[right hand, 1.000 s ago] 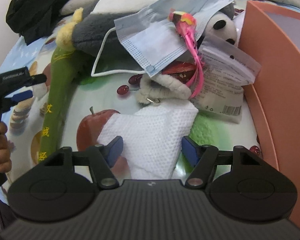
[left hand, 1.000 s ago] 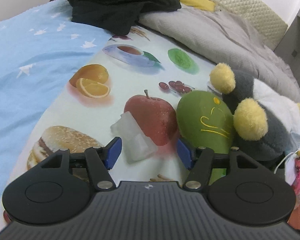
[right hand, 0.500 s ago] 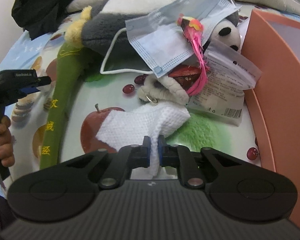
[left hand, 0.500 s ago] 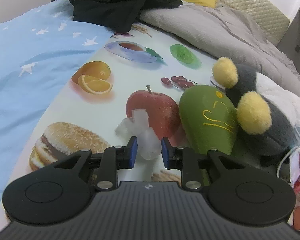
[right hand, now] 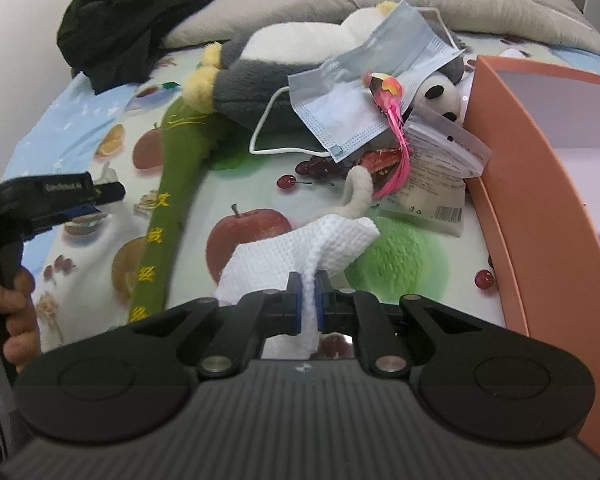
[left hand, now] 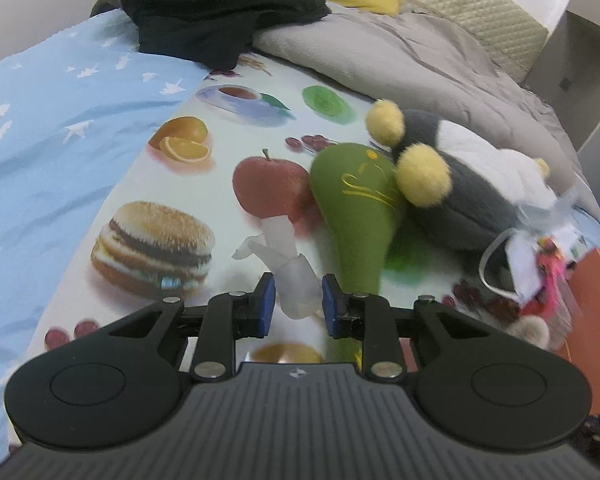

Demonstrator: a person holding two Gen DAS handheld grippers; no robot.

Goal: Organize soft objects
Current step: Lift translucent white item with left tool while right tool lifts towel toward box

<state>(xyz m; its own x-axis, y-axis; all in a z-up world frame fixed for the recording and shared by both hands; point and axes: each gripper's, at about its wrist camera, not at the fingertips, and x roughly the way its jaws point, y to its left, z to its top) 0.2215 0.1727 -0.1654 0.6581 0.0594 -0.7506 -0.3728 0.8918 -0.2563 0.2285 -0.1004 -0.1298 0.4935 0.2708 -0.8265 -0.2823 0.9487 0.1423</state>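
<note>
1. I see a bed with a fruit-print cloth (left hand: 220,140), toys piled at the right.
2. My left gripper (left hand: 296,300) is clamped on a crumpled clear wrapper (left hand: 288,264), above the cloth.
3. My right gripper (right hand: 307,304) pinches the white towel (right hand: 300,252) beside the orange box (right hand: 512,184).

From here I cannot read the right side of the left wrist view: the mask and pink toy heap (left hand: 540,248) is smeared by blur. The orange box (right hand: 540,184) runs off the right edge of the right wrist view, and its far contents are cut off. The panda plush (right hand: 440,98) lies mostly under the face mask (right hand: 360,96). The print on the packet (right hand: 432,184) is too small to tell.
</note>
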